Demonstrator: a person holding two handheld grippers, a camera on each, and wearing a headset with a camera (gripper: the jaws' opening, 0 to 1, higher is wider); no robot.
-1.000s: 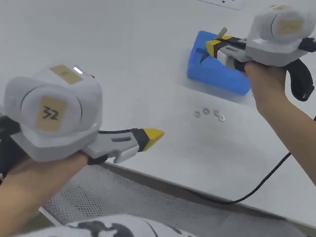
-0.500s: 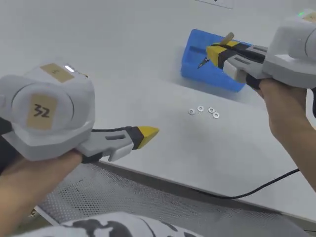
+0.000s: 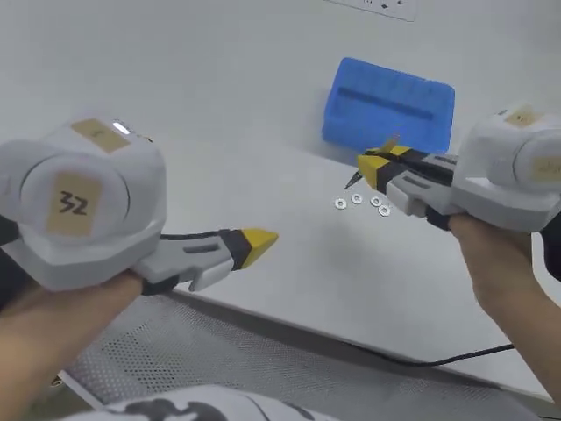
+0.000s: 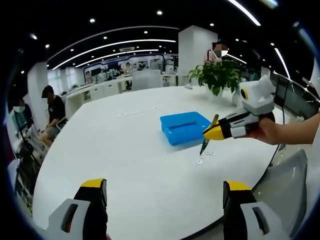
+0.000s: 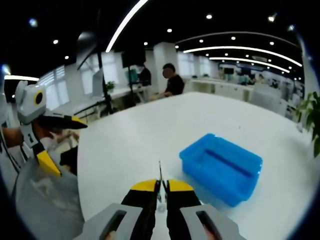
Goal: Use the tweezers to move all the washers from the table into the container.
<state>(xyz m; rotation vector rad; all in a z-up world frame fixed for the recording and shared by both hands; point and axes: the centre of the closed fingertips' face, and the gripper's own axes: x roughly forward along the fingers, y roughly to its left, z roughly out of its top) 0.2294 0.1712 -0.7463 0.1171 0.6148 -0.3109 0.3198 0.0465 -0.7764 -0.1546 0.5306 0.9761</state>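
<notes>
**Entry: washer transfer, approach to pick-up**

- Washers (image 3: 362, 203): four small metal rings in a loose cluster on the white worktop (image 3: 263, 132), none of them in the container.
- Container (image 3: 390, 110): blue rectangular tray at 12 o'clock of the cluster, near it but apart. Its inside cannot be read from here.
- Right gripper (image 3: 366, 167): fingers clenched on the tweezers (image 3: 352, 181), whose points slope down towards the worktop and hover at 11 o'clock of the washers, just beside them. Whether the points are touching the surface cannot be told.
- Left gripper (image 3: 263, 243): fingers released and spread wide, holding nothing. It idles over the near worktop edge, at 8 o'clock of the washers and well apart from them.

**Handling note (judgement):** The step in hand is lining up on one washer.
- Take an outer ring, so the neighbours stay put.
- Bring the points in low, one through the hole or one either side of the rim, and close gently. A hard squeeze could flick so light a ring away.
- Lift straight up before carrying it to 12 o'clock.

**Change record:** A second ago the right gripper held the tweezers over the container. Half a second ago it sat at the container's near edge, and it has now come down to the cluster. The washer count stays at four, and the left gripper's posture is unchanged.
</notes>
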